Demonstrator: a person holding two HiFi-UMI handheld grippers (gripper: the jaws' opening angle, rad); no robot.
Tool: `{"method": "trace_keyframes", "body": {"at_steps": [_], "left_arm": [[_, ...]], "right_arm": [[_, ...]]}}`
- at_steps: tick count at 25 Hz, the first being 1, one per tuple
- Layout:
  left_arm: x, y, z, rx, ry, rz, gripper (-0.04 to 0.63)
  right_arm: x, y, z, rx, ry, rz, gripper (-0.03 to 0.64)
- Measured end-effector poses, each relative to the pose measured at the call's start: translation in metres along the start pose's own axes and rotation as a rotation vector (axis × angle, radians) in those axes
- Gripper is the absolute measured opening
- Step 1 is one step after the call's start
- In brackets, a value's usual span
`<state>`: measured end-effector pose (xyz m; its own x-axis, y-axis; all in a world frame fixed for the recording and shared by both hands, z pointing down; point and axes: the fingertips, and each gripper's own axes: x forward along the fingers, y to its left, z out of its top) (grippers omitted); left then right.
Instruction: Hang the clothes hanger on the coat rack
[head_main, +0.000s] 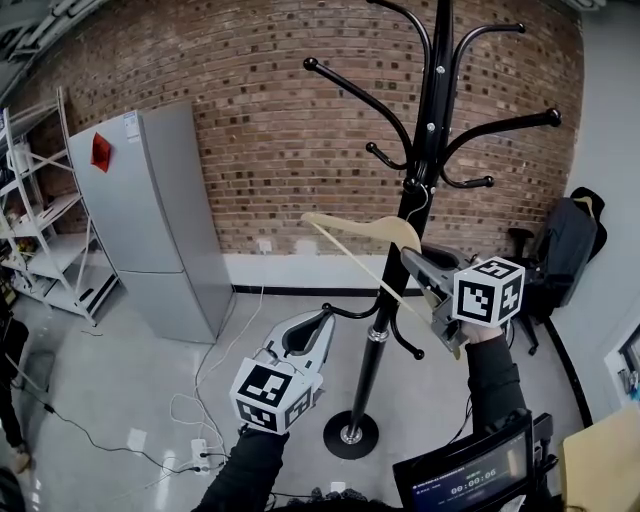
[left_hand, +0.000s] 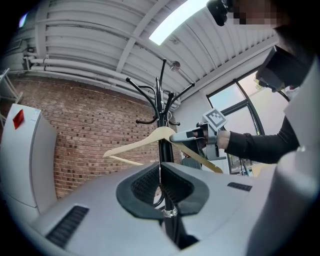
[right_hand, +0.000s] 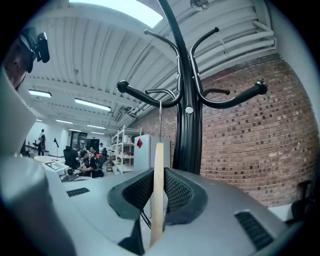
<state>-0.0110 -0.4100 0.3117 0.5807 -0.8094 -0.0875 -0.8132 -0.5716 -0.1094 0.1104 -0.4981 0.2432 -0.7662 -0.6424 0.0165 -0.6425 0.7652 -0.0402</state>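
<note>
My right tool (head_main: 418, 262) was clamped tight on the wooden hanger (head_main: 362, 228), gripping it near the middle, just under where the wire hook comes out. In the right gripper view the pale wood (right_hand: 158, 190) stood edge-on between the two pads of the tool (right_hand: 157, 196), with no gap either side. I was holding it up against the black coat rack (head_main: 432, 110), about level with the small lower prongs. The wire hook (right_hand: 160, 120) ran straight up to one of the rack's curved arms (right_hand: 145, 94), but I couldn't tell whether it was actually sitting on it.

My left tool (head_main: 318, 322) was lower down, next to the pole, closed up with nothing in it. In the left gripper view its pads (left_hand: 150, 184) were pressed together and the pole showed just behind them. A grey fridge (head_main: 150, 210) stood against the brick wall (head_main: 260, 120) off to the left.
</note>
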Motion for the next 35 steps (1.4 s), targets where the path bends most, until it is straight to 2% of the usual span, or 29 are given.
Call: {"method": "trace_keyframes", "body": {"at_steps": [8,15,17,22,25,28,35], "left_arm": [[-0.004,-0.006,-0.006,-0.012,0.010,-0.023,0.015],[-0.019,0.000,0.000,-0.016,-0.009,-0.012,0.015],[-0.025,0.003,0.002,-0.018,-0.015,-0.006,0.015],[-0.042,0.002,0.006,-0.032,-0.022,-0.011,0.015],[-0.053,-0.004,0.008,-0.036,-0.031,-0.030,0.015],[-0.064,-0.014,0.010,-0.034,-0.043,-0.058,0.015],[-0.096,-0.034,0.004,-0.013,-0.031,-0.124,0.015]], "right_arm": [[-0.006,0.002,0.009,-0.036,-0.047,-0.009,0.064],[-0.044,-0.001,0.055,-0.118,-0.211,-0.195,0.067],[-0.063,0.008,0.069,-0.149,-0.259,-0.224,0.067],[-0.111,0.064,0.093,-0.222,-0.354,-0.199,0.066],[-0.131,0.091,0.085,-0.237,-0.363,-0.209,0.066],[-0.144,0.107,0.064,-0.229,-0.351,-0.257,0.066],[-0.156,0.144,-0.002,-0.135,-0.278,-0.343,0.066]]}}
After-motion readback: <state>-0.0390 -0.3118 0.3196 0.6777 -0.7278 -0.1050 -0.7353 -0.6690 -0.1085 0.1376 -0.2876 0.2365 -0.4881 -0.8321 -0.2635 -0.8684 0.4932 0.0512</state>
